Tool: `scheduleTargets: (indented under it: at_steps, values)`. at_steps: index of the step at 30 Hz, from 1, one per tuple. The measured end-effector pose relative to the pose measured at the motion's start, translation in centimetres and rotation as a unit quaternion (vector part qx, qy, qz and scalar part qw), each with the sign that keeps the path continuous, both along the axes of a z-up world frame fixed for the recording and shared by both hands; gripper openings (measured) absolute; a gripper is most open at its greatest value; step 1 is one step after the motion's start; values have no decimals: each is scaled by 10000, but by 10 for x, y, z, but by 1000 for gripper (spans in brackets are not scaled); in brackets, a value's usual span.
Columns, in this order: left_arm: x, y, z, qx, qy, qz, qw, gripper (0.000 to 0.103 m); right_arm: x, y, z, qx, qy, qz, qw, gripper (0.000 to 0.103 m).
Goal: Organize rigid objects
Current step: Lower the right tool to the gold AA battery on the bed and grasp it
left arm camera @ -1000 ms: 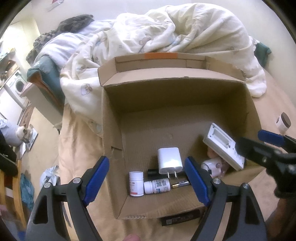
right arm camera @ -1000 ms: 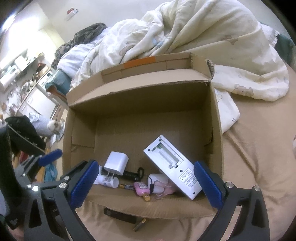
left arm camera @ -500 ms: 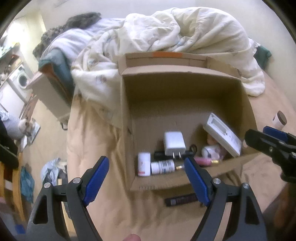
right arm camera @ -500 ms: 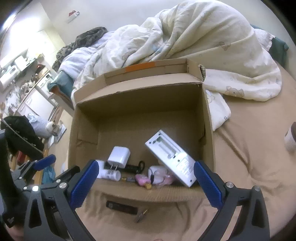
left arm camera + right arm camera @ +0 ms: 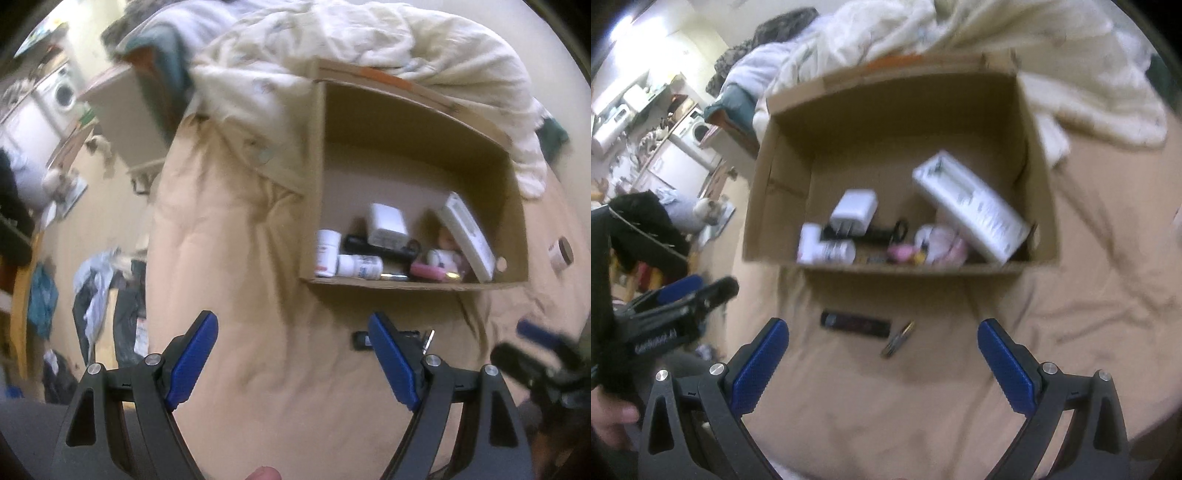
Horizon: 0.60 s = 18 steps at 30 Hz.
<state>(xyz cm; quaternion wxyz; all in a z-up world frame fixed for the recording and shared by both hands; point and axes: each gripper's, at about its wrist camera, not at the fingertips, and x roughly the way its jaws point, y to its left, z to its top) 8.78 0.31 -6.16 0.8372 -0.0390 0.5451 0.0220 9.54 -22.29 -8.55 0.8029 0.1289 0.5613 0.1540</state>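
Note:
An open cardboard box (image 5: 1039,206) (image 5: 314,206) lies on the tan bedsheet. Inside it are a white charger (image 5: 855,210), two white pill bottles (image 5: 327,247), a long white device (image 5: 975,210) leaning on the right wall, and pink items (image 5: 942,247). In front of the box a black bar-shaped object (image 5: 855,324) and a small metal clip-like thing (image 5: 897,339) lie on the sheet. My right gripper (image 5: 882,363) is open just short of them. My left gripper (image 5: 291,354) is open over bare sheet, with the black bar (image 5: 360,339) partly hidden behind its right finger.
A rumpled cream duvet (image 5: 369,40) is piled behind the box. A small brown-lidded jar (image 5: 561,253) stands on the sheet right of the box. The bed's left edge drops to a cluttered floor (image 5: 99,291) with clothes and a washing machine (image 5: 64,96).
Both grippers have pulled back from over the box toward the near side of the bed. The left one also shifted left, so the box now sits right of it. The black bar came into view.

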Motion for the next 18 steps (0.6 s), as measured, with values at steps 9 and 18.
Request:
scheduleTargets:
  at_steps: [9, 18]
  values:
    - [4, -1, 19, -242, -240, 119, 9993, 82, 7, 40, -57, -370, 645, 410, 9964, 86]
    - [2, 0, 25, -531, -216, 71, 9983, 83, 11, 79, -99, -1848, 648, 1607, 9674, 83]
